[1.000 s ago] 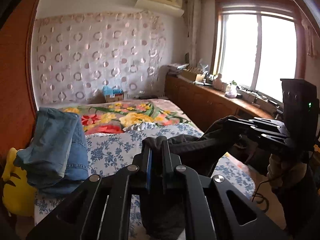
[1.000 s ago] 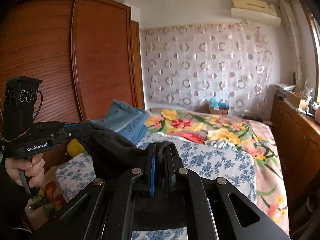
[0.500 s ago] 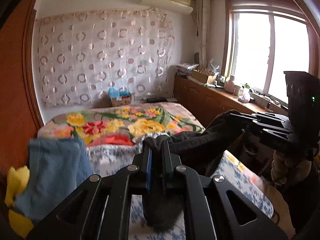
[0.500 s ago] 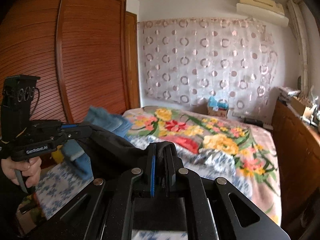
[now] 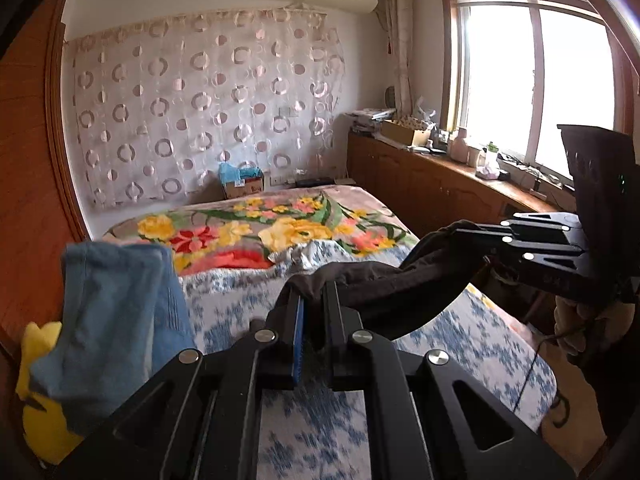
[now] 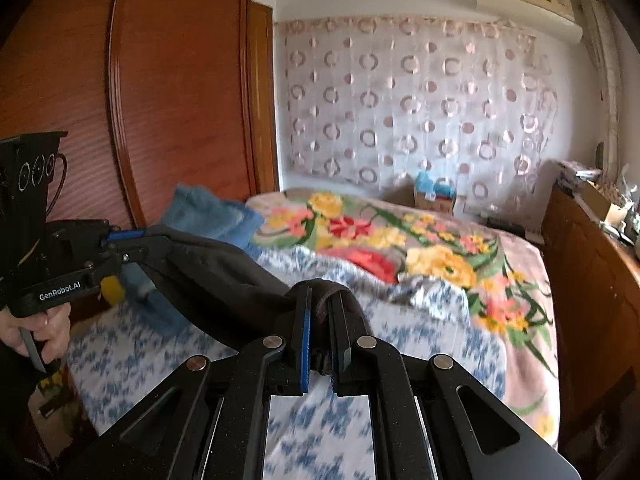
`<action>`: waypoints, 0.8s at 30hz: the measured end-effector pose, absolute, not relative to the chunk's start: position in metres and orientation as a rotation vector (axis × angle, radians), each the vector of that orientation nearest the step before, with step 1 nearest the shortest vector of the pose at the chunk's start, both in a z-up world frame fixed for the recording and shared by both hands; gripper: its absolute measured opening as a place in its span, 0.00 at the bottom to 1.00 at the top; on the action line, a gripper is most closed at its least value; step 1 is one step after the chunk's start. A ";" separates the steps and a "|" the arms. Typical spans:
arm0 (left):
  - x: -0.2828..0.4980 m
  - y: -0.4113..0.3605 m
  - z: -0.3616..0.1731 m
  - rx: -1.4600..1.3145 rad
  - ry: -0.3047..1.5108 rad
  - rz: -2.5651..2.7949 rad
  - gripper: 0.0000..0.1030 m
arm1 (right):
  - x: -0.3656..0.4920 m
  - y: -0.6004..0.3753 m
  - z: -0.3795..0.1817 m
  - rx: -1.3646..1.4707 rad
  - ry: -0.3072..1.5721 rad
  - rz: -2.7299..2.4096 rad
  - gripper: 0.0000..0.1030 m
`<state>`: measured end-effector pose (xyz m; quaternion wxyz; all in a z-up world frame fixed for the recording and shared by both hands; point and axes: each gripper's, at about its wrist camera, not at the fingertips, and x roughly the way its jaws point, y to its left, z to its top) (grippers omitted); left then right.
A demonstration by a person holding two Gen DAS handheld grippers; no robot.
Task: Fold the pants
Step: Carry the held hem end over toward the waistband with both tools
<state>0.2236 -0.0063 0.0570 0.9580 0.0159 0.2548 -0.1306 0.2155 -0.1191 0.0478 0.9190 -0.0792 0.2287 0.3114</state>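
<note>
Left tongs (image 5: pixel 313 300): pinching pants (image 5: pixel 384 292) edge.
Right tongs (image 6: pixel 319 304): pinching other edge.
Risk: thin bite slipping, pants sagging between tongs onto bed (image 6: pixel 360 304).

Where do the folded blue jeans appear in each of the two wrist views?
Left wrist view: blue jeans at lower left, blurred, resting on a yellow item.
Right wrist view: blue jeans at left of centre, beyond the dark pants, by the wooden wardrobe.
Shared landmark: the floral blanket on the bed.

Bed (image 5: pixel 460 344) carries a blue-flowered sheet, a floral blanket (image 5: pixel 280 228) at the far end, and folded jeans (image 5: pixel 116 312) at its left edge.
</note>
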 end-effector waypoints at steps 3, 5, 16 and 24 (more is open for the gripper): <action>0.203 -0.008 0.046 0.027 0.526 -0.273 0.09 | 0.197 -0.124 0.052 -0.160 0.481 0.639 0.07; 0.195 -0.010 0.043 0.029 0.531 -0.277 0.09 | 0.189 -0.125 0.053 -0.158 0.489 0.636 0.07; 0.146 -0.015 0.027 0.036 0.553 -0.304 0.09 | 0.144 -0.135 0.058 -0.156 0.567 0.632 0.07; 0.115 -0.022 -0.010 0.021 0.631 -0.334 0.09 | 0.118 -0.143 0.035 -0.138 0.635 0.635 0.07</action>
